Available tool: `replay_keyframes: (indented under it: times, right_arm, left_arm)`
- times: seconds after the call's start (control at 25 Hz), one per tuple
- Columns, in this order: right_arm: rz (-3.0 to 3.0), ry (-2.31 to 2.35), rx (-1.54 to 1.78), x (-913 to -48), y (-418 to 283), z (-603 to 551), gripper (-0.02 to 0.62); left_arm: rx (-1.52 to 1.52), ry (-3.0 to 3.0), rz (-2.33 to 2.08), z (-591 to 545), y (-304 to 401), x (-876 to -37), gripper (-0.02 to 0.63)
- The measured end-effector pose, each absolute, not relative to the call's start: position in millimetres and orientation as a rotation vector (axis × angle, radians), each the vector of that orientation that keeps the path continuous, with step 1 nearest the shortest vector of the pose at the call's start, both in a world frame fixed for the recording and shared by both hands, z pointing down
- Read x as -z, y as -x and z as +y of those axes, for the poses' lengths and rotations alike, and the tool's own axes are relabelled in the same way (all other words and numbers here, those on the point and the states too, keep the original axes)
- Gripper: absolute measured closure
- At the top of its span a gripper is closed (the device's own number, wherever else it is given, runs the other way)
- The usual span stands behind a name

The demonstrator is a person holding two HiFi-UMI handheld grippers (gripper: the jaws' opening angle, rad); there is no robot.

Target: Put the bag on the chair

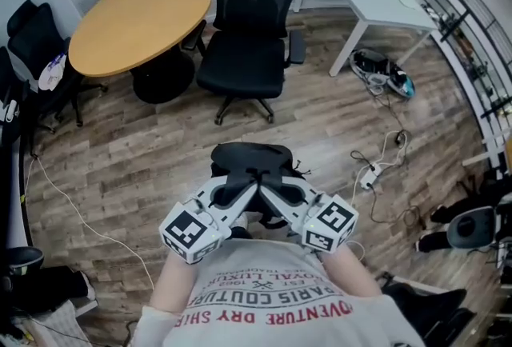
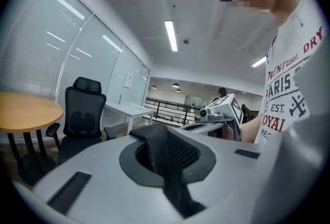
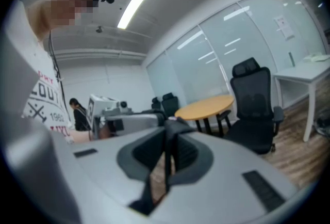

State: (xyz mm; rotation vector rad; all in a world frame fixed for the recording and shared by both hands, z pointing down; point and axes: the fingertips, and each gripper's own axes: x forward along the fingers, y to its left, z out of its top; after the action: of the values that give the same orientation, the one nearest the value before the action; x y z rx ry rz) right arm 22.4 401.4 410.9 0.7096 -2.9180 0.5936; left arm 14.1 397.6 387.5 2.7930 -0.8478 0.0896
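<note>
Your printed shirt (image 1: 272, 305) fills the bottom of the head view and cuts off both arms behind the marker cubes. Just past it, the two grippers lie over the black bag (image 1: 252, 155), so you see only its rounded top and a little of its sides. You cannot tell from this view whether its base touches the wooden floor (image 1: 144, 169).

Your left gripper (image 1: 242, 197) is closed on a black woven strap (image 2: 164, 158). The strap runs up between the jaws and folds over their front edge, and the bag's body is out of sight in that gripper's view. Your right gripper (image 1: 274, 195) is likewise clamped on a thin black strap (image 3: 166, 158), seen edge-on and blurred, so its weave is hard to make out. The two gripper tips almost meet above the bag's middle.

The bag sits directly under and just ahead of both grippers, close to your body. The black office chair (image 1: 240, 69) stands beyond it, well apart, with bare floor between them and its seat facing you.
</note>
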Motion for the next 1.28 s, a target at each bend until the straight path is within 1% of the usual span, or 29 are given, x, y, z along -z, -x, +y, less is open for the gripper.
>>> replay_keyframes:
  times: [0.24,0.6,1.08,1.28]
  right_arm:
    - [-2.920,-0.770,-0.613,-402,0,344,0.550]
    - [-2.931,-0.670,-0.612,-410,16,253,0.549]
    - [-2.938,-0.418,-0.570,-420,-11,100,0.549]
    - [-2.920,-0.422,-0.557,-425,-23,40,0.549]
  left_arm:
    - [-0.121,-2.825,-0.809,342,9,-380,0.566]
    - [-0.117,-2.765,-0.919,248,23,-386,0.566]
    - [-0.121,-2.683,-1.110,92,-5,-395,0.566]
    - [-0.113,-2.648,-1.138,36,-17,-402,0.566]
